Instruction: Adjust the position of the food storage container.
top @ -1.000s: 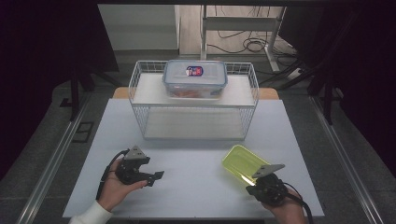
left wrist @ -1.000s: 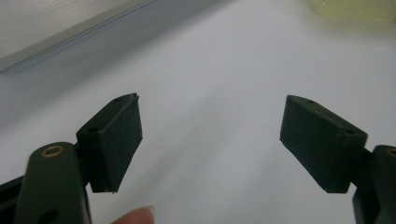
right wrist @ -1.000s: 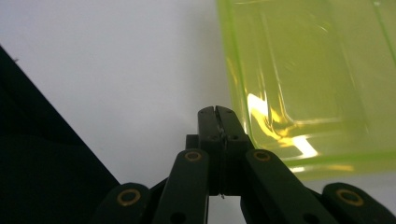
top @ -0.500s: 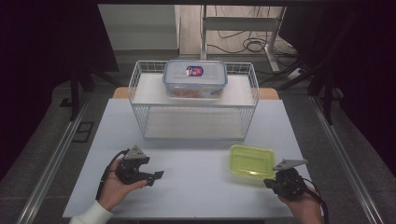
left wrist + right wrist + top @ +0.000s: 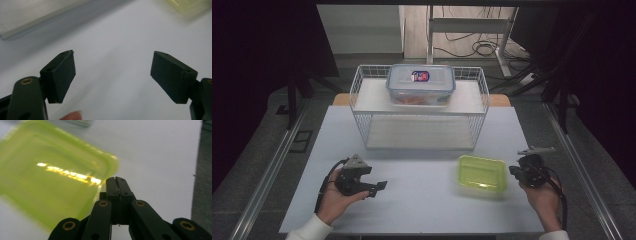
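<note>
Right now you have two grippers over the pale grey table (image 5: 422, 210). Your left gripper (image 5: 379, 187) sits near the front-left corner with its jaws spread wide and nothing between them. Your right gripper (image 5: 513, 170) is near the right edge, jaws pressed together on nothing, just beside the one shallow yellow-green plastic lid (image 5: 482, 172), which lies flat on the front-right part of the table. One white wire basket (image 5: 362, 125) stands at the back edge, with one clear lidded plastic box (image 5: 421, 84) on top.

A pale table (image 5: 422, 200) carries a white wire basket (image 5: 362, 120) and a flat green lid (image 5: 482, 172).
</note>
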Demonstrator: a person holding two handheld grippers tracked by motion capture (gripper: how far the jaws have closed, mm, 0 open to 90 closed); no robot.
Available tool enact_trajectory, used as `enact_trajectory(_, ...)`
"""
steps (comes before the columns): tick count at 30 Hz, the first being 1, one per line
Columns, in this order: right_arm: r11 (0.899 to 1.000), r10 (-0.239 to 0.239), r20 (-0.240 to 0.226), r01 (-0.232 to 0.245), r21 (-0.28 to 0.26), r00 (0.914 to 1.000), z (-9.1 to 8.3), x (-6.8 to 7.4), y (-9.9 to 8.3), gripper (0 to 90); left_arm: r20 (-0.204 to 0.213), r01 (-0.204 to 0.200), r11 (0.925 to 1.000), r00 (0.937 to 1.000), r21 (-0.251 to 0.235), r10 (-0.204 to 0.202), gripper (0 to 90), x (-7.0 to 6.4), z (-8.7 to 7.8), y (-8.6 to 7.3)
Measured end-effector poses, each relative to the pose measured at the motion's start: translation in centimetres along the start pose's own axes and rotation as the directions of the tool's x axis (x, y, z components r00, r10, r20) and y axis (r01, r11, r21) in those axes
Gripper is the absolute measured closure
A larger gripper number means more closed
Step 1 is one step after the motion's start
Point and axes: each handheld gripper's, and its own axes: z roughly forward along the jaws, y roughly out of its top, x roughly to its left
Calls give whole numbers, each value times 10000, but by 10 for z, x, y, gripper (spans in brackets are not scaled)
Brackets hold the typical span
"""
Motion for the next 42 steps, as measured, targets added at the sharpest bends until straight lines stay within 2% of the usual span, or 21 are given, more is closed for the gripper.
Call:
enact_trajectory(2,9992,74,50,-76,404,10000,13,-4,-1,894,-18,7,10000,10000,-11,-7,196,0,0,0)
enact_trajectory(5,9978,188,-89,-182,632,9998,22,-4,-2,894,-34,40,10000,10000,-16,-40,196,1,0,-1)
enact_trajectory(10,9982,-251,-153,259,544,9996,21,10,5,894,-86,125,9999,9999,-5,-125,196,2,-1,-1)
enact_trajectory(17,9952,-801,-607,832,511,9949,27,34,10,894,-111,166,9999,9998,-16,-166,196,3,-2,-1)
enact_trajectory(26,9907,-1258,-1535,1322,320,9801,33,69,17,894,-137,216,9997,9997,-67,-217,197,5,-3,-2)
enact_trajectory(35,9828,-1818,-1859,1845,-31,9656,42,107,28,894,-96,359,9993,9993,-88,-360,192,6,-3,-1)
enact_trajectory(37,9789,-2027,-1950,2042,-130,9596,44,117,30,894,-98,397,9992,9992,-102,-398,190,6,-4,-1)
enact_trajectory(42,9740,-2241,-2144,2258,-171,9507,46,132,32,894,-98,467,9989,9989,-84,-468,188,6,-3,-2)
